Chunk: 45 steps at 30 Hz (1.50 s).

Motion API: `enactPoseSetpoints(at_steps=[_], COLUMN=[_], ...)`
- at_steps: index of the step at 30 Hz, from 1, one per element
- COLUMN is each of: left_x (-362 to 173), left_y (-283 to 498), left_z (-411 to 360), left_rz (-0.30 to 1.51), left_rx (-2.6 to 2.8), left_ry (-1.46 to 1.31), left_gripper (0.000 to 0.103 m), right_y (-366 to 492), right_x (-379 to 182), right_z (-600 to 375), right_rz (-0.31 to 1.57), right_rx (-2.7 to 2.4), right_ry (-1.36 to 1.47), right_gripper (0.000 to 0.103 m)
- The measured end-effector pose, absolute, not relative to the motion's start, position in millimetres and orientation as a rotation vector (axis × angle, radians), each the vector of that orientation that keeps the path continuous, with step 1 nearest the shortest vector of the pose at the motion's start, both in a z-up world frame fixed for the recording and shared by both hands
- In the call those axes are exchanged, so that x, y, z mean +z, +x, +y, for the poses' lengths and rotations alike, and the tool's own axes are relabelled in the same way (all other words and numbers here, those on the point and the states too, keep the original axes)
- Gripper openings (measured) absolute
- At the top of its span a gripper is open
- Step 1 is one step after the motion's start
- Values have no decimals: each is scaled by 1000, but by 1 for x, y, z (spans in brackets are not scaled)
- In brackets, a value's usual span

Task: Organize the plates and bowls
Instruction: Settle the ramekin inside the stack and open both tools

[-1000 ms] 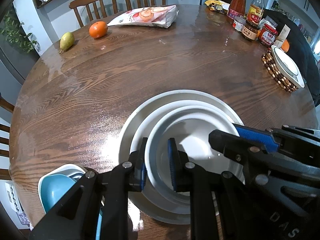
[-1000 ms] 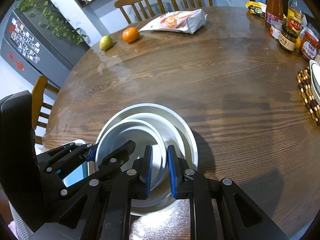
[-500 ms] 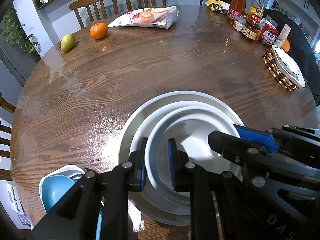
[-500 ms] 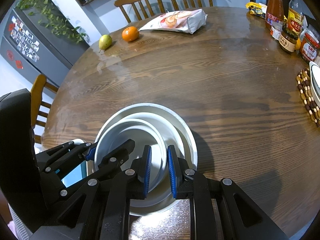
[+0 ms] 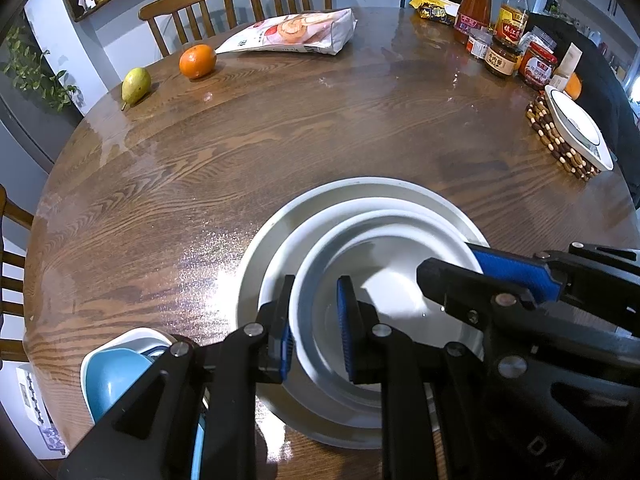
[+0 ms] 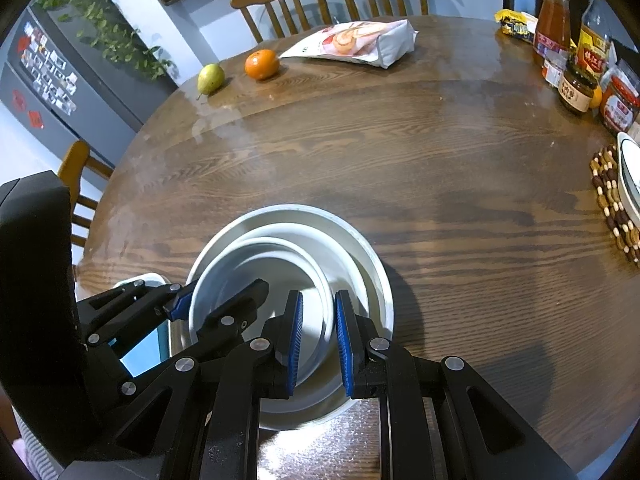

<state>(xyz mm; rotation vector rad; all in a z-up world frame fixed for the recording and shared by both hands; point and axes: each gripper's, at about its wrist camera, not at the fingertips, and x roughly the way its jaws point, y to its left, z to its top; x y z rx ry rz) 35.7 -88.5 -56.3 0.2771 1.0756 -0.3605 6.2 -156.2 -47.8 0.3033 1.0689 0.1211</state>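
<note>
Low in both frames, just right of centre in the left wrist view and left of centre in the right, sits a nested stack: a white bowl point(image 5: 384, 280) inside a white plate point(image 5: 280, 276) on a larger grey plate point(image 5: 248, 292). The left gripper point(image 5: 314, 320) is clenched on the bowl's left rim. The right gripper point(image 6: 318, 336) is clenched on its right rim. The bowl lies directly between them, equally near both, so it comes straight up.
</note>
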Motion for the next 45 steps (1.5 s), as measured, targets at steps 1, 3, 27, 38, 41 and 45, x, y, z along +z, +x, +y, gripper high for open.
enactPoseSetpoints(at_steps=[1,3,27,38,41,45], left_x=[-56,-56,-48,-43,-42,-40], left_y=[36,36,30,27,26,25], left_z=[-89,-88,-89,-89,-89,-88], left_rz=[1077,1081,1045,1030,1026,1021], left_rx=[-360,-361,-347,-342,-343,-343], left_ry=[276,274,279,283,283,282], left_gripper=[18,20,25,25,25,25], right_y=[6,6,0,-1,-2,-3], right_x=[-47,-47,-36,-33,-32,-31], right_z=[-156,-156,-155,-154,-154,-154], right_rz=[1070,1072,1045,1040,1036,1031], right_rx=[121,119,129,128,129,128], right_ry=[302,299,286,286,287,286], right_gripper=[18,18,18,18,18,18])
